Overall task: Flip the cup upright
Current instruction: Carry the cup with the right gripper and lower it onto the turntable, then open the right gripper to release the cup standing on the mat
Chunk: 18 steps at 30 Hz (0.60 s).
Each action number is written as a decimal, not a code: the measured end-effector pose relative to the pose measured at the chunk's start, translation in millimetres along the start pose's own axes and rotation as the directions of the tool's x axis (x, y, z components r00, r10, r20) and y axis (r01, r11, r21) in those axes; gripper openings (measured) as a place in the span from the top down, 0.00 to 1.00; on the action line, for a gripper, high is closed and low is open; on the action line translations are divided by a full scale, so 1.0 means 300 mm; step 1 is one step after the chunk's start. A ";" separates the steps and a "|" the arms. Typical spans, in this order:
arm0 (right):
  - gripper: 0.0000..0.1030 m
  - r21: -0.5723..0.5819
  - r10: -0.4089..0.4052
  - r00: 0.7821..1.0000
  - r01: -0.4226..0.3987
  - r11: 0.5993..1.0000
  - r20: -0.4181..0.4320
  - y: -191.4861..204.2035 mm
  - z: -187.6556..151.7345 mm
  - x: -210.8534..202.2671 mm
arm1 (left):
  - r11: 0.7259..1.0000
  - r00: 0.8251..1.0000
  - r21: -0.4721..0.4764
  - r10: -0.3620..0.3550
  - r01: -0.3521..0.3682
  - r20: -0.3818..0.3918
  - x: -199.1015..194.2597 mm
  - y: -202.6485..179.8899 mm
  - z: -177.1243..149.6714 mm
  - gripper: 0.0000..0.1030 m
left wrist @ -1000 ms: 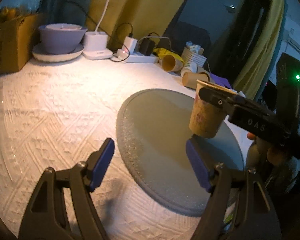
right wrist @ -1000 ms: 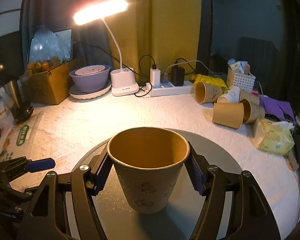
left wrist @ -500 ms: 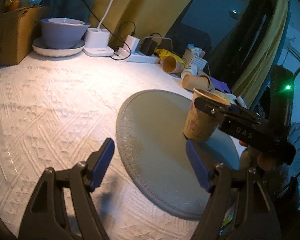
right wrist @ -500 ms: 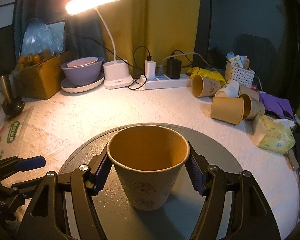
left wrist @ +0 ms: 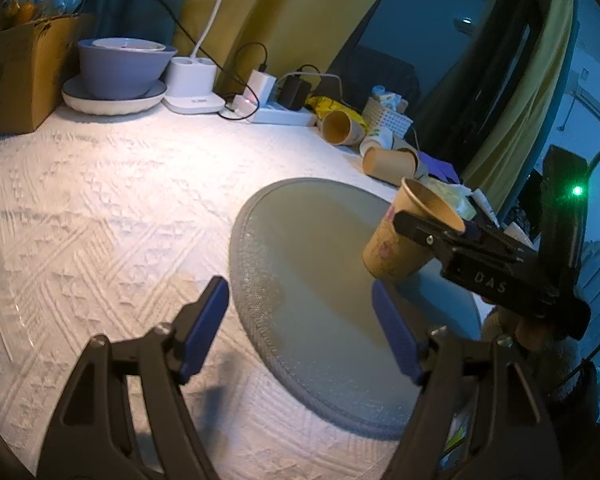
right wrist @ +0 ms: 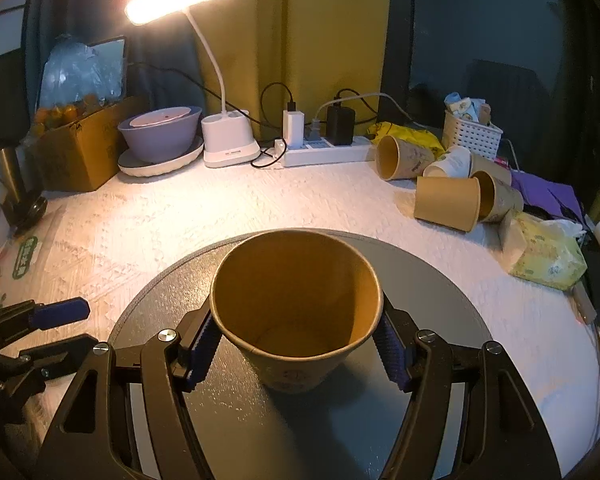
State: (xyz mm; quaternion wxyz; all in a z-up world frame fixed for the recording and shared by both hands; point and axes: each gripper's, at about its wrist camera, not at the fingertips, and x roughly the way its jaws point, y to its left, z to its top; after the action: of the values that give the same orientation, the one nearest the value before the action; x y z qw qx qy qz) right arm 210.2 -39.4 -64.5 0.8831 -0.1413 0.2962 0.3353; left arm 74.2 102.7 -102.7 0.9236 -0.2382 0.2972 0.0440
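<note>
Right claw [right wrist: 296, 346] clamped on brown paper cup [right wrist: 296, 312], mouth up, empty, over round grey mat [right wrist: 440, 280]; left claw [left wrist: 300, 320] wide open, empty, above white textured tabletop [left wrist: 100, 208]

The only lettering that can be read is "DAS", in pale capitals on the black body of the right gripper [left wrist: 428, 236], just behind the brown paper cup [left wrist: 400, 240]. Print on that cup and on the green-labelled packet [right wrist: 26, 258] left of it is illegible.
</note>
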 end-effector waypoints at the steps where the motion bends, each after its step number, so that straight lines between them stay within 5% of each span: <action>1: 0.31 0.004 0.000 1.000 0.000 1.000 -0.001 -0.003 -0.004 -0.001 | 1.000 1.000 0.002 0.002 -0.002 0.000 0.000 0.000 0.000 0.27; 18: 0.29 0.042 0.003 1.000 -0.002 0.999 -0.026 -0.034 -0.046 -0.047 | 0.996 0.997 0.056 0.071 -0.070 -0.028 0.029 -0.031 -0.008 0.27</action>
State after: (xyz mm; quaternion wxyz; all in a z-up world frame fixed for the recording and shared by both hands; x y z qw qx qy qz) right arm 202.8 -60.1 -66.1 0.8814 -0.1266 0.3151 0.3283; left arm 82.2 92.8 -105.5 0.9230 -0.2029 0.3205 0.0648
